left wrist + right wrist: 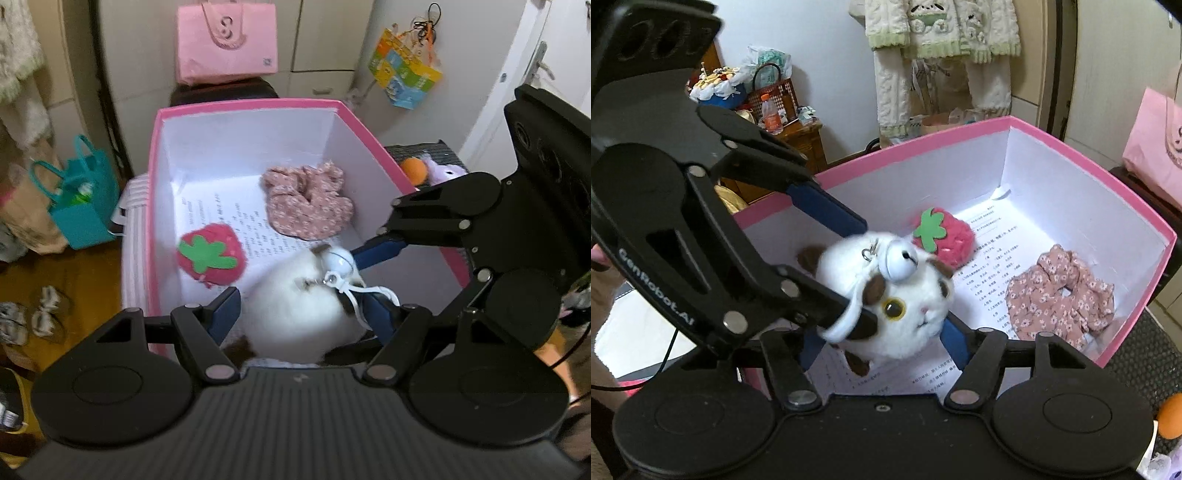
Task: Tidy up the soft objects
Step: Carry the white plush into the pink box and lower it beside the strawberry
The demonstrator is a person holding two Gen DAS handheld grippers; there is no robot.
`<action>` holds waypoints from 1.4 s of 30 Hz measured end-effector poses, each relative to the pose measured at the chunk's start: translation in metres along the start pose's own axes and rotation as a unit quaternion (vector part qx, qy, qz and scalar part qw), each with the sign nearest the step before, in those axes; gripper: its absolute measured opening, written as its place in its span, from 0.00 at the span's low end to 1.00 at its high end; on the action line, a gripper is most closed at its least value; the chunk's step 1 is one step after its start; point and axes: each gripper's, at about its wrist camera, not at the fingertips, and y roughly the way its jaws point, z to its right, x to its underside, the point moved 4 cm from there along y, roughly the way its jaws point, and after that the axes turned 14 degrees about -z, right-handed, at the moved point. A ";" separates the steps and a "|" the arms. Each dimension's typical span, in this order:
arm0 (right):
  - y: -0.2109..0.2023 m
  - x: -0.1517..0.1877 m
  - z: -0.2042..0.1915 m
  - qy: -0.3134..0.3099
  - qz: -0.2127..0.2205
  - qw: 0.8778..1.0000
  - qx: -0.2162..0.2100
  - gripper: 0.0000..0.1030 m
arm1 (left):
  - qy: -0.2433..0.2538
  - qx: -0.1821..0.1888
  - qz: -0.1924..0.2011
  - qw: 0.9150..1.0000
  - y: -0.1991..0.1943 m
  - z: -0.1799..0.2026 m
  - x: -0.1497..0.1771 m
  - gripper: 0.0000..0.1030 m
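Observation:
A white plush cat [295,314] [897,310] with brown patches and a white bell hangs over the near end of a pink box [243,105] [1071,147]. Both grippers close on it. My left gripper [303,310] [857,266] holds its sides between blue fingers. My right gripper [882,347] [365,254] also grips it from the other side. Inside the box lie a red plush strawberry [210,254] [945,240] and a pink floral scrunchie [306,203] [1060,295] on a printed sheet [229,218].
An orange ball [413,170] [1171,415] and a purple plush [443,171] sit right of the box. A pink bag [227,40] stands behind it, a teal bag [79,206] on the floor at left. Clothes [942,44] hang on the wall.

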 end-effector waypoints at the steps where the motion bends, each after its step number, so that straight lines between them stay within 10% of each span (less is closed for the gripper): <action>1: 0.001 0.000 0.002 0.006 -0.001 1.000 -0.001 0.70 | 0.005 -0.007 -0.001 1.000 -0.001 0.001 0.001 0.70; 12: -0.029 0.013 -0.015 -0.014 0.021 1.000 0.019 0.72 | 0.046 -0.083 0.002 0.996 -0.021 0.015 0.015 0.73; 20: -0.036 0.019 -0.020 -0.016 0.034 0.999 0.034 0.72 | 0.138 -0.211 0.010 0.968 -0.016 0.031 0.022 0.79; 27: -0.033 0.017 -0.019 -0.019 0.043 0.999 0.026 0.72 | 0.102 -0.139 -0.007 0.985 -0.020 0.019 0.017 0.79; 42: -0.040 0.017 -0.015 -0.021 0.080 0.996 0.025 0.71 | 0.061 -0.083 -0.018 0.995 -0.013 0.004 0.015 0.77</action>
